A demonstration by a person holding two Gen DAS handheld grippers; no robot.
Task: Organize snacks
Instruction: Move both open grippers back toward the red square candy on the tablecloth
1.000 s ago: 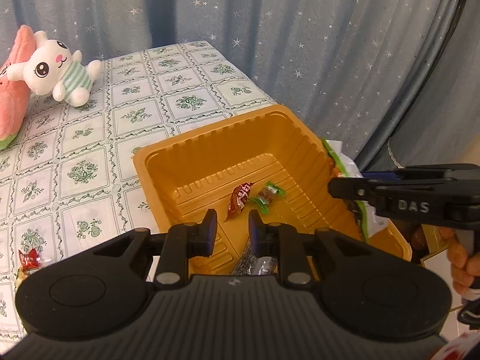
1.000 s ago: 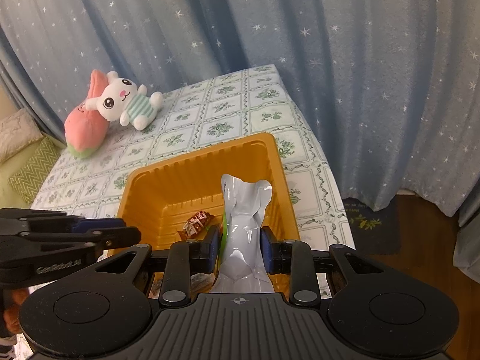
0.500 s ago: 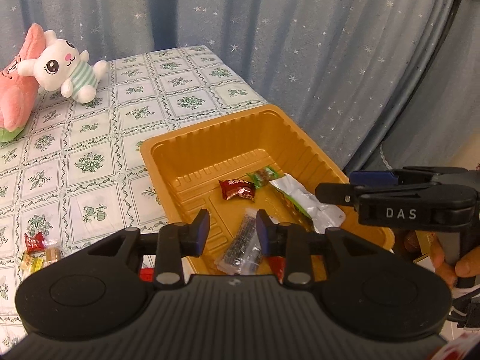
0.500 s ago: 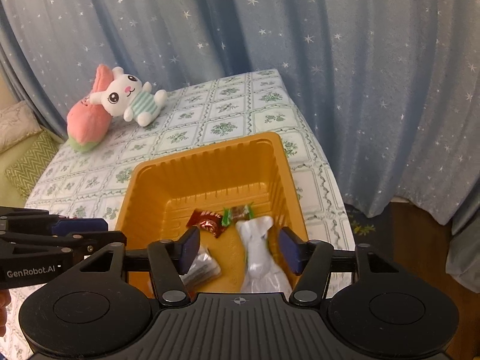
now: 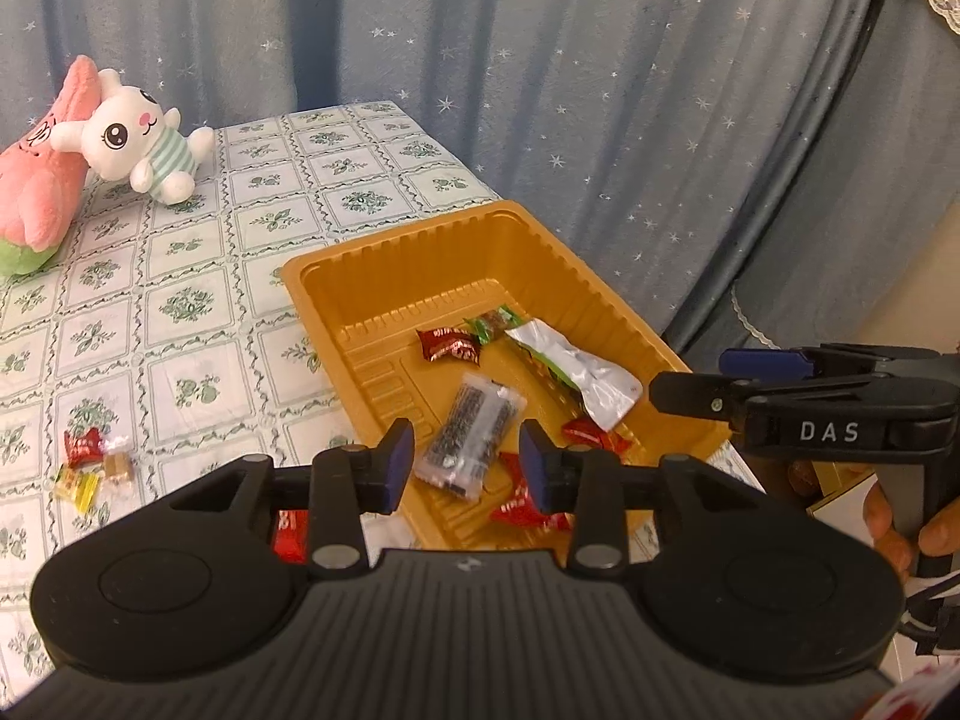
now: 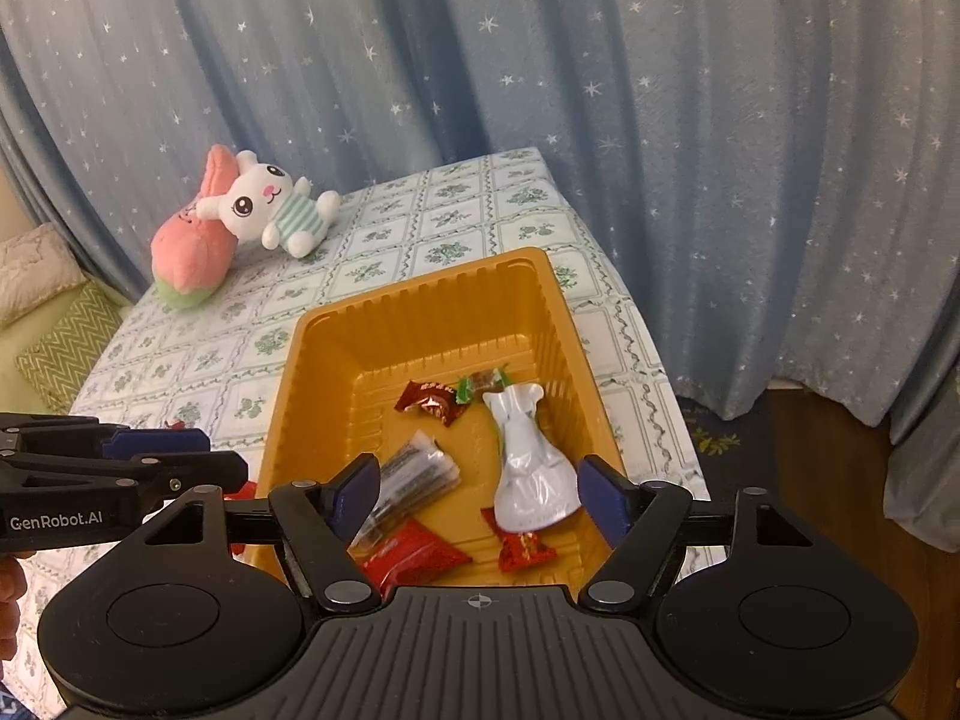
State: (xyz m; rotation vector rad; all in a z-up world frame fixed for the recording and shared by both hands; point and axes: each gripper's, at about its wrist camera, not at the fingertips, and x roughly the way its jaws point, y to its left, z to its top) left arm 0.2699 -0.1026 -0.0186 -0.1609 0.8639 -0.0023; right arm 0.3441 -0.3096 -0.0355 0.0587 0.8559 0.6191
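Observation:
An orange plastic tray [image 5: 396, 264] [image 6: 420, 324] sits on the tablecloth and holds several snacks: a silver pouch [image 5: 576, 369] [image 6: 528, 468], a clear dark packet [image 5: 474, 438] [image 6: 414, 480], red wrappers [image 6: 429, 405] and a green candy [image 5: 495, 324]. My left gripper [image 5: 467, 467] is open and empty above the tray's near edge. My right gripper [image 6: 480, 495] is wide open and empty above the silver pouch. Loose candies [image 5: 90, 462] lie on the cloth left of the tray, and a red packet [image 5: 288, 534] lies beside the tray's near left corner.
A white rabbit plush [image 5: 141, 138] [image 6: 270, 210] and a pink plush [image 5: 42, 168] [image 6: 186, 252] lie at the table's far end. Blue starred curtains [image 6: 660, 120] hang close behind and to the right. The table edge runs just right of the tray.
My right gripper opened and let the silver pouch drop into the tray, then drew back. My left gripper opened wider and pulled back and up.

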